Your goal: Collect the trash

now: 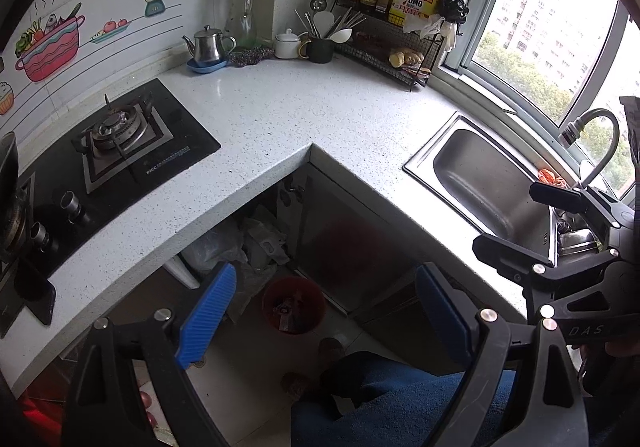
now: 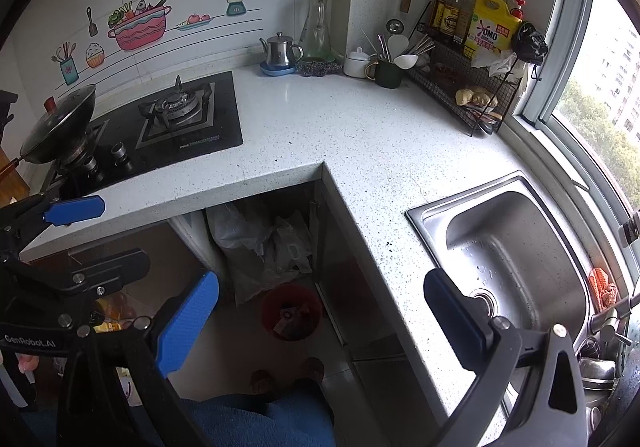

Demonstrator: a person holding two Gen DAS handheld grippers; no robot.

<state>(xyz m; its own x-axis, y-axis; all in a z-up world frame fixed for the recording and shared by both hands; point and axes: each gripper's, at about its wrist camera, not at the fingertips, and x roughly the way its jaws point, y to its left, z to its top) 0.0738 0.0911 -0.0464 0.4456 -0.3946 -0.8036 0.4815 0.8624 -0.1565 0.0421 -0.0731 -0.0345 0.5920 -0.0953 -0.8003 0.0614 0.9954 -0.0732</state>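
Note:
A small red bin (image 1: pixel 293 305) (image 2: pixel 291 311) with wrappers inside stands on the floor in the inner corner of the L-shaped white counter (image 1: pixel 280 115) (image 2: pixel 360 151). Crumpled clear plastic bags (image 1: pixel 244 243) (image 2: pixel 264 243) lie behind it under the counter. My left gripper (image 1: pixel 324 311) hovers above the bin, blue pads wide apart and nothing between them; it also shows at the left of the right wrist view (image 2: pixel 124 231). My right gripper (image 2: pixel 320 321) is open and empty too, held beside the sink edge, and shows at the right of the left wrist view (image 1: pixel 508 217).
A black gas hob (image 1: pixel 120 151) (image 2: pixel 176 119) with a wok (image 2: pixel 60 123) sits left. A steel sink (image 1: pixel 484 183) (image 2: pixel 516 259) lies right under the window. Kettle (image 2: pixel 280 49), cup of utensils (image 2: pixel 386 73) and wire rack (image 2: pixel 468 87) line the back. A person's blue-trousered legs (image 2: pixel 260 423) stand below.

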